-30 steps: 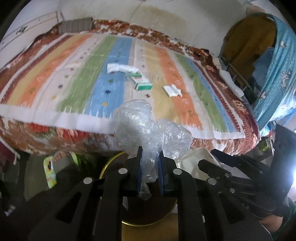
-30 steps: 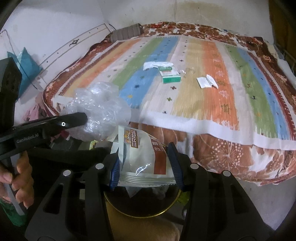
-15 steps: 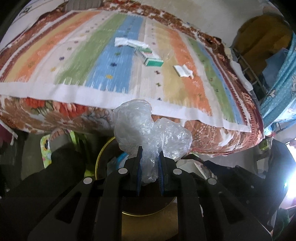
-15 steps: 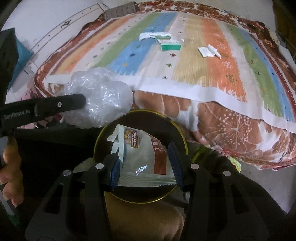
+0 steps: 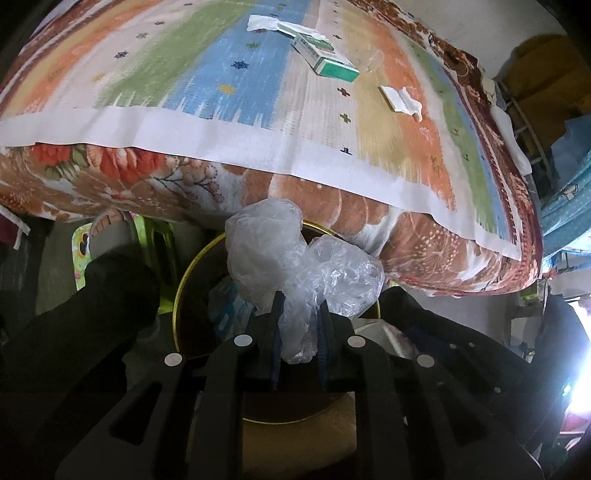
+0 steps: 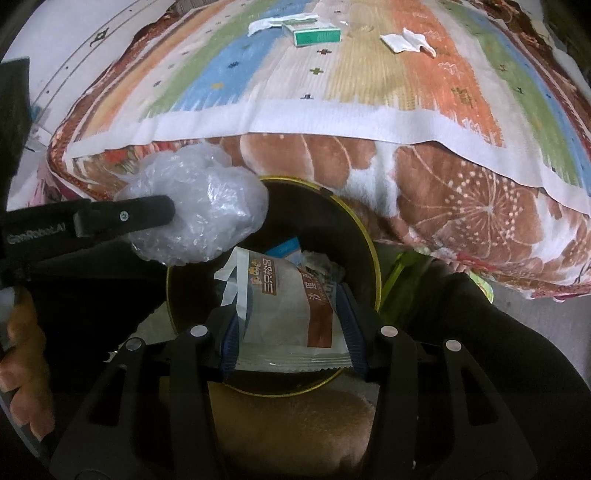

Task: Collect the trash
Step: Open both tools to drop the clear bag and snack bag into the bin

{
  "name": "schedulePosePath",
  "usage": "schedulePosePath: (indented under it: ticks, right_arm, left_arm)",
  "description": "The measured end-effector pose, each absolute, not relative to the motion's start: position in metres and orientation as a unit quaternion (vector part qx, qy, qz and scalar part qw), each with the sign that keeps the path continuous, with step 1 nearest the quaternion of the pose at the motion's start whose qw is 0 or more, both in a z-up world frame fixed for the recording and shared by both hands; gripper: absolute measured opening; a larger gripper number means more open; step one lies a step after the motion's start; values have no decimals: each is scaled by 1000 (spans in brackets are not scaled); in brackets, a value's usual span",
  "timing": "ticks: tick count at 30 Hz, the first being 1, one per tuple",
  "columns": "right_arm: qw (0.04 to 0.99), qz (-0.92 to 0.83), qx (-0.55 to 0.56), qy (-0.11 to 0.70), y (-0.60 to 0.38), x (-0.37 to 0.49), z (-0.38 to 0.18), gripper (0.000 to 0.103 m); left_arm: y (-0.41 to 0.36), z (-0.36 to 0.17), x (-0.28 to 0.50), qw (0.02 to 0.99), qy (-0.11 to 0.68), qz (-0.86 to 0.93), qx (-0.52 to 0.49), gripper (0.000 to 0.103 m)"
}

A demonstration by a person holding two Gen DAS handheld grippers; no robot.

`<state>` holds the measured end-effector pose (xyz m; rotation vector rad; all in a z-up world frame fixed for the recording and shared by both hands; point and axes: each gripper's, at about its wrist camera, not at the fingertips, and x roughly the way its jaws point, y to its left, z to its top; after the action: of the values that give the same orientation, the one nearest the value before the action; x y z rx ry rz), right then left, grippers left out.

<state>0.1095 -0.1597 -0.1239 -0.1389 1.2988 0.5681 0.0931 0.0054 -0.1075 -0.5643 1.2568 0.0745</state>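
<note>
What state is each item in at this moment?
Left gripper: shut on the crumpled clear plastic bag.
Right gripper: shut on the white snack packet.
Round bin: open, trash already inside.
Green carton: lying flat on the striped bedspread.
Torn paper: lying on the bedspread.

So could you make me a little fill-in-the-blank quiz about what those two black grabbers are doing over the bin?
1. The left gripper pinches a crumpled clear plastic ____.
2. The right gripper holds a white and brown snack ____.
3. Both hang above the round dark bin with the ____-coloured rim.
4. A green and white carton lies on the ____ bedspread.

Missing words: bag; packet; gold; striped
</note>
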Motion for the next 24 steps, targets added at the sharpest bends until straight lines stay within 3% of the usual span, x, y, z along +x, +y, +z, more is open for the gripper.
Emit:
schedulePosePath:
  ticks: [10,11,13,15,24]
  right_arm:
    - [747,246,-63,615,-155,112,-147,47]
    - [747,245,-62,615,-154,113,-149,49]
    - [747,243,-62,616,-153,115,-153,62]
    - [748,233,-55,619,-155,119,-157,70]
    - [768,224,-49,599,-159,123,-144,75]
  left_arm:
    - [11,-136,102,742,603,65,-287,17]
    - [10,-137,103,742,602,65,-287,19]
    - [11,-140,106,740,600,64,-297,36]
    - [13,-141,107,740,597,70,-303,40]
    - [33,-118,105,754,561,74,-333,52]
